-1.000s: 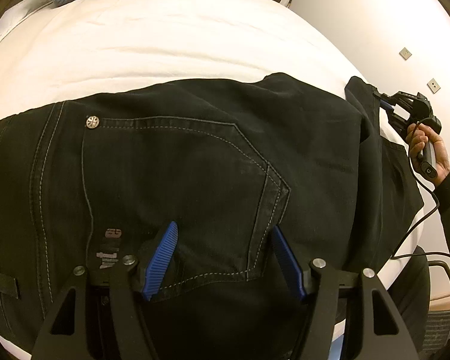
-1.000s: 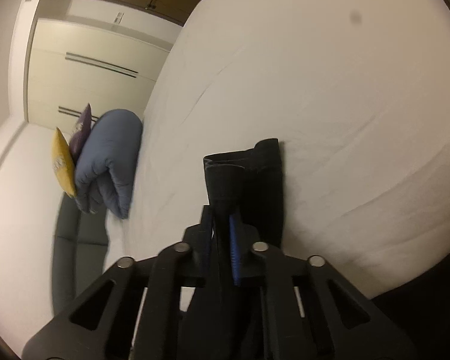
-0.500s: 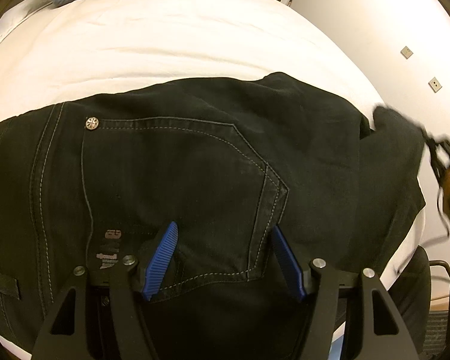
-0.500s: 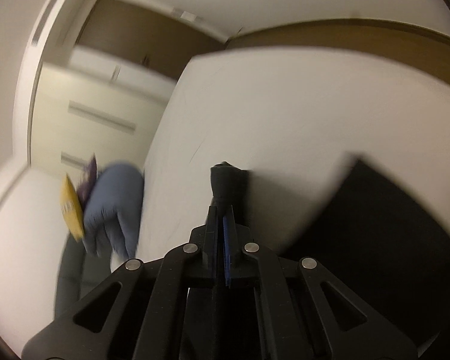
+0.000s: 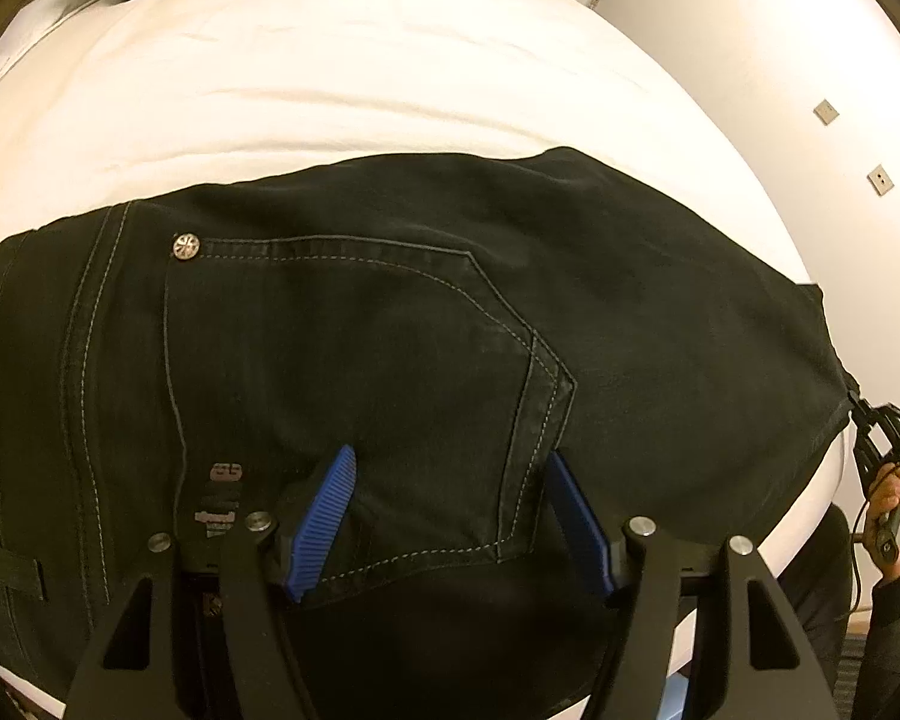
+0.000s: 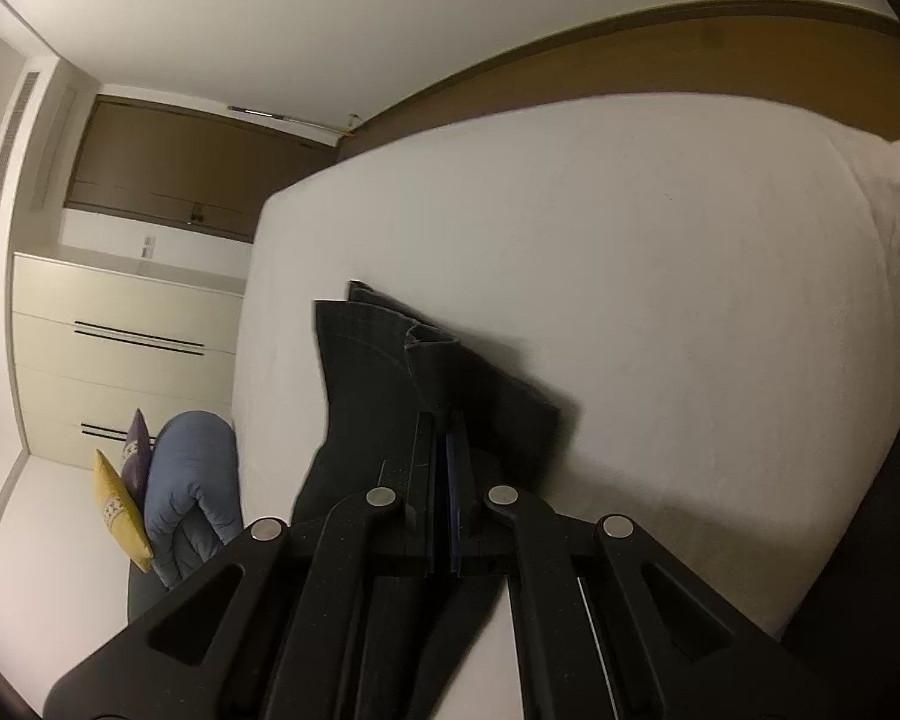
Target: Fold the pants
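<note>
The left gripper stands wide open over the back pocket of the black pants, which lie across the near edge of the white bed. At the far right, the right gripper is clamped tight on the pants' leg end, lifted above the sheet.

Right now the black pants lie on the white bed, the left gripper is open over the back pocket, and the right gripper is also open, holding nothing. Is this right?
Not quite. The right gripper is shut on the pants, as the right wrist view shows: its jaws are pressed together on the dark cloth. The rest holds: the pants lie on the white bed, and the left gripper is open over the back pocket.
</note>
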{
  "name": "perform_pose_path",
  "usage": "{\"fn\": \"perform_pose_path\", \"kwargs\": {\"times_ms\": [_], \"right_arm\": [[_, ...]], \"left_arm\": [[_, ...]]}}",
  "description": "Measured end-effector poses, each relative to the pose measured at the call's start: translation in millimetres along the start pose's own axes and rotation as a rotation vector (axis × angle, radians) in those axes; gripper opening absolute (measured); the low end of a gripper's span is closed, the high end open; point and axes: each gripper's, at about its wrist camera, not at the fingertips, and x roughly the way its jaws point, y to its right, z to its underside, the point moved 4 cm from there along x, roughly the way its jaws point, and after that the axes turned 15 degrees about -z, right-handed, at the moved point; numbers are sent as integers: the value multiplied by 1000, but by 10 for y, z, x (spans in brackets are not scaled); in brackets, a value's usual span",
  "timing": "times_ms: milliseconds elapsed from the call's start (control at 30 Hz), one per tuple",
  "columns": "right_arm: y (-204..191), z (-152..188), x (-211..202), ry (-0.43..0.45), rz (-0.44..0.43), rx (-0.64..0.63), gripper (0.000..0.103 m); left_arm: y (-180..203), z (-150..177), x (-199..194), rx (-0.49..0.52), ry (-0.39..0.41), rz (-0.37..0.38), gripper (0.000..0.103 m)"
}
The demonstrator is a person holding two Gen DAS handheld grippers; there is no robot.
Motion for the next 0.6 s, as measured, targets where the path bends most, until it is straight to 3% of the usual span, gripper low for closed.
{"fn": "perform_pose_path", "kwargs": {"times_ms": [133, 233, 300, 433, 500, 533, 567, 600], "right_arm": [[-43, 27, -145, 9, -39, -28, 1], [228, 32, -126, -29, 20, 48, 2], [294, 73, -137, -40, 4, 75, 2], [227, 68, -250, -54, 67, -7, 7], [138, -16, -349, -2, 147, -68, 16], [79, -81, -419, 34, 204, -112, 28], [31, -131, -448, 53, 213, -132, 51], [-70, -203, -429, 51, 172, -164, 62]], "left_arm": [[-11, -9, 15, -10, 4, 2, 69], [-42, -16, 23, -11, 5, 7, 70], [-56, -8, 26, -13, 7, 9, 71], [-37, 25, 42, -2, 12, 14, 76], [-10, 25, 49, 5, 13, 9, 78], [0, 29, 55, 8, 15, 7, 79], [8, 38, 54, 11, 17, 6, 81], [17, 41, 58, 14, 18, 5, 82]]}}
